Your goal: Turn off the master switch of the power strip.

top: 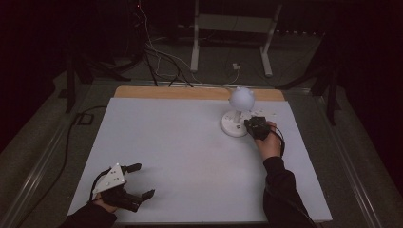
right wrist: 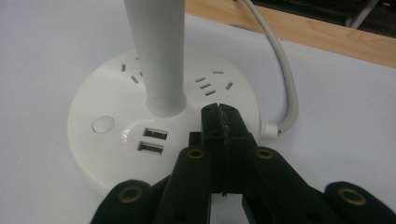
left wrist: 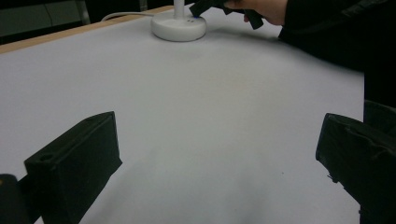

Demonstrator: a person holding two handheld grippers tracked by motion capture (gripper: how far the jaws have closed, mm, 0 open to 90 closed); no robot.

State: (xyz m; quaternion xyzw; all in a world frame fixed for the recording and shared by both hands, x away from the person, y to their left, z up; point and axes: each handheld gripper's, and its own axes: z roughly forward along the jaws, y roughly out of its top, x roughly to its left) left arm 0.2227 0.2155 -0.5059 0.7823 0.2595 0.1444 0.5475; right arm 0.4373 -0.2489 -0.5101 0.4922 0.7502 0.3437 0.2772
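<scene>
At about two o'clock on the white table top (top: 190, 156), near the wooden far edge, stands a white desk lamp (top: 237, 116) — a round globe head (top: 242, 97) on a stem rising from a flat round base (right wrist: 107, 154). The right gripper (top: 254, 124) is held by the person's right hand (top: 270, 142) just at the four-o'clock side of that base. In the right gripper view its two black jaws are pressed together with nothing between them, their tips over the base's top surface beside the stem (right wrist: 156, 56); whether they touch the surface cannot be told. On the base, at nine o'clock from the jaw tips, sit two USB ports (right wrist: 153, 141) and, further left, a round button (right wrist: 103, 124). Small socket slots lie behind the stem, and a white cord (right wrist: 285, 79) leaves the base at three o'clock and curves away toward the wooden edge.

At seven o'clock on the table the left gripper (top: 138, 180) rests near the front edge in the person's left hand (top: 102, 205), a grey three-cornered plate (top: 110, 178) on top. Its jaws are spread wide and hold nothing — the left gripper view shows bare white surface between them, with the lamp base and the other hand well apart, up at twelve o'clock.
</scene>
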